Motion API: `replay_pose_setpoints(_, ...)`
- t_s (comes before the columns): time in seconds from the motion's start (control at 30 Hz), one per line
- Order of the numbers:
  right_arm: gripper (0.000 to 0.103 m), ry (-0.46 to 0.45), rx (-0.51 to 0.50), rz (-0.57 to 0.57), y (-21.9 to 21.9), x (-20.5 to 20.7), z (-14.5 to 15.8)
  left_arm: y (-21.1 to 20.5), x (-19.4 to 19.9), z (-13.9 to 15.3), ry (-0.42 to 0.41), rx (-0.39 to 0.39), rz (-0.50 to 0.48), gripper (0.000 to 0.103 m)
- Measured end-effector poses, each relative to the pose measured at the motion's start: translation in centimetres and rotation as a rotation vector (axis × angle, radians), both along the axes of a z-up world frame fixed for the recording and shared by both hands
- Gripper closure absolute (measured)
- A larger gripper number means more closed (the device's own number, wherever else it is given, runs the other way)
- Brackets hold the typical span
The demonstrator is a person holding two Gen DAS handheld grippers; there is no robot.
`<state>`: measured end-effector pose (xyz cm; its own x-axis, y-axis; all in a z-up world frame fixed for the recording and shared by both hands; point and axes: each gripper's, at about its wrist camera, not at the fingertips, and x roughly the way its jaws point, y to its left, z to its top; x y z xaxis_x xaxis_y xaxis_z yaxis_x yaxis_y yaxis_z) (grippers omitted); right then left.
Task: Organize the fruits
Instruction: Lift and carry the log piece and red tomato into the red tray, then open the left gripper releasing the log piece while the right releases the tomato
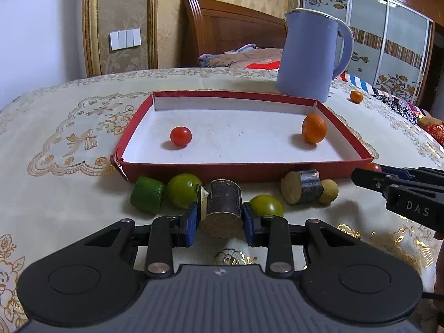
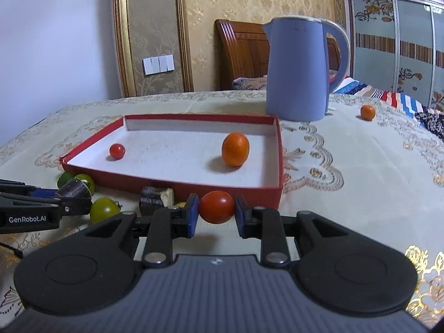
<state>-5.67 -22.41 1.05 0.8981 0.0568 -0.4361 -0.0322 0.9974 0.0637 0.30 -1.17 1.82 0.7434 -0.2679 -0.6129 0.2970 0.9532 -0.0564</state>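
A: Where the left hand-held gripper [image 1: 220, 215] reaches over the near edge of the bench [image 1: 69, 194], what has it between the blue pads?

B: It is clenched on a dark brown cylinder piece with a pale cut end [image 1: 222, 211], lying sideways. Just beside this piece are two green round tomatoes [image 1: 184, 190], one on each side, and further left a bright green cut cylinder [image 1: 147, 194].

A: And the right hand-held gripper [image 2: 216, 212]?

B: It is grasping a red oval tomato [image 2: 216, 206], both pads touching it, just before the near wall of the shallow red cardboard tray with white inside [image 2: 280, 149].

A: What lies in the tray?

B: A small red cherry tomato [image 2: 117, 151] near its left side and an orange kumquat-like fruit [image 2: 235, 149] toward its right side, well apart.

A: Other things on the bench?

B: A second dark cut cylinder [image 1: 302, 186] with a small tan round fruit [image 1: 328, 191] touching it, in front of the tray. A tall lilac-blue plastic kettle [image 2: 297, 75] stands behind the tray's far right corner, and a small orange fruit [image 2: 368, 112] sits alone toward the far right edge.
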Motion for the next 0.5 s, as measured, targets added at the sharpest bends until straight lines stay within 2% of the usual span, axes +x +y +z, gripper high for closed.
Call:
replay_pose_setpoints(0.13,0.077,-0.011,-0.017,0.008,0.3,0.3,1.0,0.0,0.3,0.9,0.009,-0.024,0.007,0.071)
replay_pose_setpoints(0.3,0.077,-0.023,-0.024,0.013,0.7,1.0,2.1,-0.7,0.7,2.5,-0.026,-0.017,0.007,0.071)
replay_pose_setpoints(0.5,0.077,-0.036,-0.043,0.0,1.2,3.0,3.0,-0.9,2.9,2.8,-0.061,-0.001,0.04,0.071)
